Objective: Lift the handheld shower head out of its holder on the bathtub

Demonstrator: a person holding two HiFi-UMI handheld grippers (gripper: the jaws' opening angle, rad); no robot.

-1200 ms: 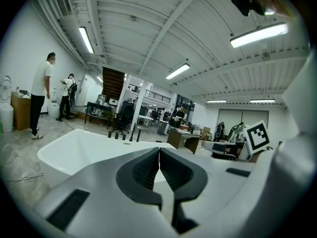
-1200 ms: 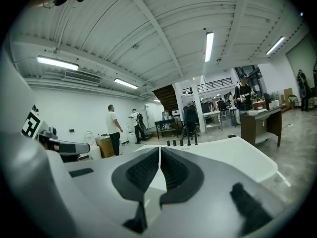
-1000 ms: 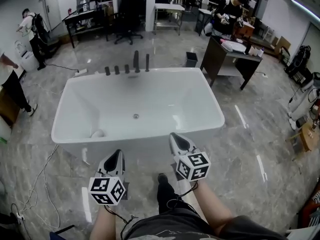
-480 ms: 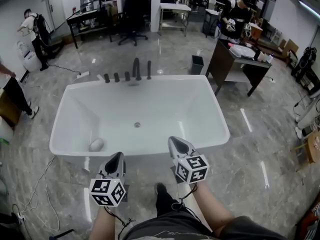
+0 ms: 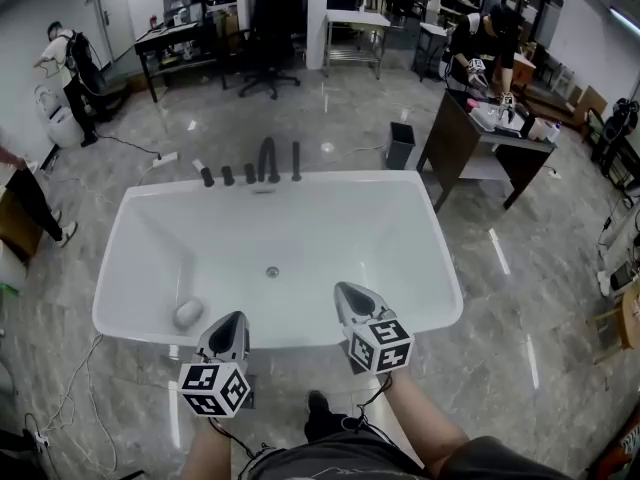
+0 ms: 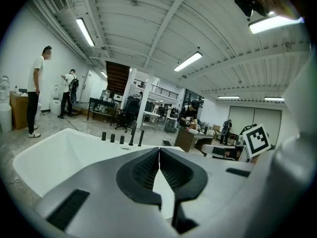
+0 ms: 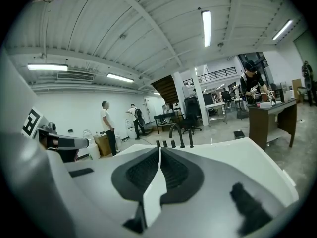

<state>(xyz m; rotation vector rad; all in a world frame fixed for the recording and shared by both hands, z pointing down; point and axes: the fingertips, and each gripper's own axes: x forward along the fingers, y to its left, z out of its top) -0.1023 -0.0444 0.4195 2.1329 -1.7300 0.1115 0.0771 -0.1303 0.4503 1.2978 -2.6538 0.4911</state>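
1. A glossy grey marble floor [image 5: 330, 128] is spreading through an open workshop.
2. The white rectangular bathtub [image 5: 445, 268] is holding a pale rounded lump [image 5: 187, 314].
3. The slim black handheld shower head [image 5: 296, 161] is standing upright on the far rim, beside a curved black spout [image 5: 267, 158].
4. The left gripper [image 5: 230, 320] and right gripper [image 5: 347, 291] are hovering at the near rim, jaws pressed together, empty.

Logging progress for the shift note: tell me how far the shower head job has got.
Done: nothing yet; the black fittings, the shower head apparently among them, stand on the far rim of the bathtub. In hand: left tool and right tool, both shut and empty, are at the near rim. Left: reach across, grip the head, lift it out.
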